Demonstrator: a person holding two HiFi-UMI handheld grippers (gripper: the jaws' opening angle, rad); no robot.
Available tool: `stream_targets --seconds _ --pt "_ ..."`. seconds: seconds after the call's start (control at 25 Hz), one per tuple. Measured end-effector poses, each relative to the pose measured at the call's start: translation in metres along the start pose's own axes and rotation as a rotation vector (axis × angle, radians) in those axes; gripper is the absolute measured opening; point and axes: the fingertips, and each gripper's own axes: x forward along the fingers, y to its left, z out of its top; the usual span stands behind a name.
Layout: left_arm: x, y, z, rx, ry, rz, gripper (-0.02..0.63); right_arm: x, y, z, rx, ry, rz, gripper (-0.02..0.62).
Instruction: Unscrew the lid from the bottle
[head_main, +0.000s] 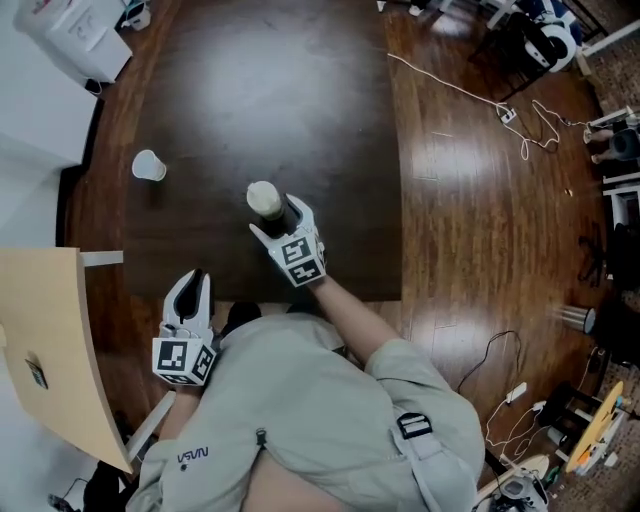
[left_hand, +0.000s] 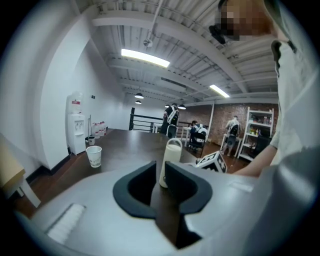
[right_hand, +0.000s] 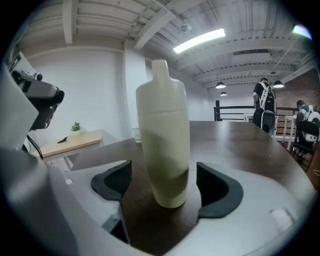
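Note:
A cream bottle (head_main: 264, 199) stands upright on the dark table (head_main: 250, 80), its lid (right_hand: 161, 87) on top. My right gripper (head_main: 276, 213) reaches in from the near side. In the right gripper view the bottle (right_hand: 164, 135) stands between the jaws of the right gripper (right_hand: 164, 170), which is open, with a gap on each side, so neither pad touches it. My left gripper (head_main: 196, 277) hovers at the table's near edge, left of the bottle. The left gripper (left_hand: 160, 172) is shut with nothing in it, and it looks toward the bottle (left_hand: 171, 157).
A white paper cup (head_main: 148, 165) stands on the table to the left of the bottle, also seen as the cup (left_hand: 93, 155). A beige panel (head_main: 50, 340) sits at the near left. Cables (head_main: 470, 95) lie on the wooden floor at right.

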Motion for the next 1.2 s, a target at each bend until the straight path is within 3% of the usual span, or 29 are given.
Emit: stream_targets --seconds 0.56,0.8,1.04,1.2 --pt "0.028 0.058 0.022 0.062 0.043 -0.082 0.031 0.049 -0.007 0.005 -0.013 -0.014 -0.067 0.400" --pt "0.049 0.061 0.030 0.077 0.037 -0.147 0.029 0.050 -0.018 0.006 0.013 0.002 -0.092 0.320" --pt "0.071 0.055 0.036 0.027 0.003 -0.213 0.026 0.028 -0.023 0.013 0.091 0.008 -0.057 0.298" --pt "0.085 0.047 0.040 -0.027 -0.032 -0.261 0.020 0.003 -0.010 0.029 0.123 0.007 0.064 0.298"
